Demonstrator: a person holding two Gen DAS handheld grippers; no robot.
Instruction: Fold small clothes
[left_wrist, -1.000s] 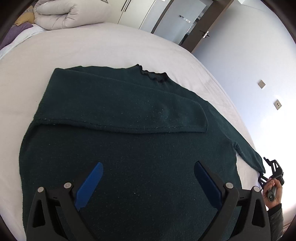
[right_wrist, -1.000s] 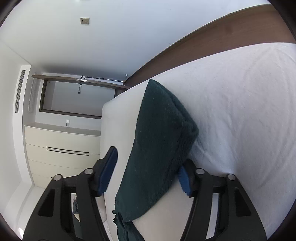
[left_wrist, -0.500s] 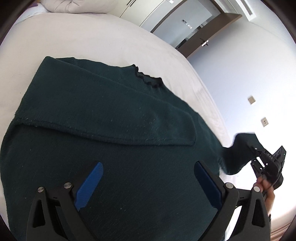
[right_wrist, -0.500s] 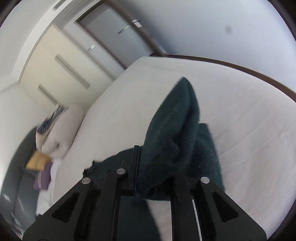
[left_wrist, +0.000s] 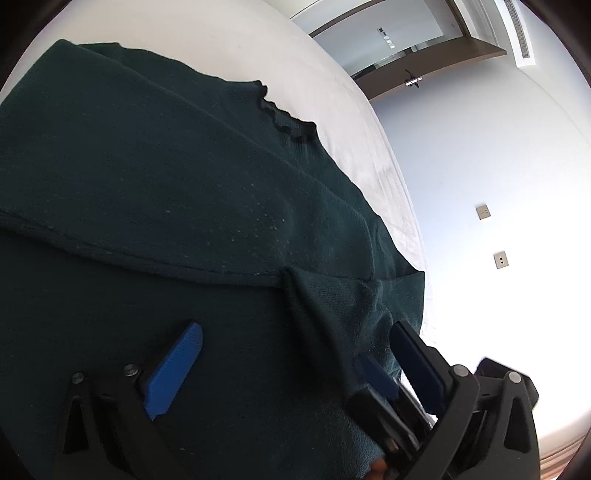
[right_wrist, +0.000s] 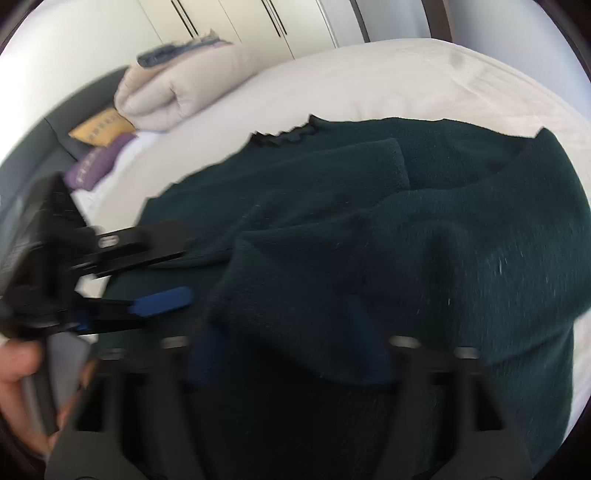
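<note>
Sweater (left_wrist: 155, 192), dark green, spread flat on white bed (left_wrist: 332, 92); ruffled collar (left_wrist: 284, 122) at far edge. One sleeve (left_wrist: 184, 221) folded across chest below collar; second sleeve (right_wrist: 314, 295) bunched over body, right of collar.

Left claw (left_wrist: 295, 365) wide open above sweater's lower body, blue pads (left_wrist: 173, 373) clear of fabric, nothing held.

Right claw (right_wrist: 295, 354) opening, blurred; second sleeve's cuff between jaws, pads not seen pressing it.

Folded duvet (right_wrist: 177, 92) beyond collar, at bed's head.
</note>
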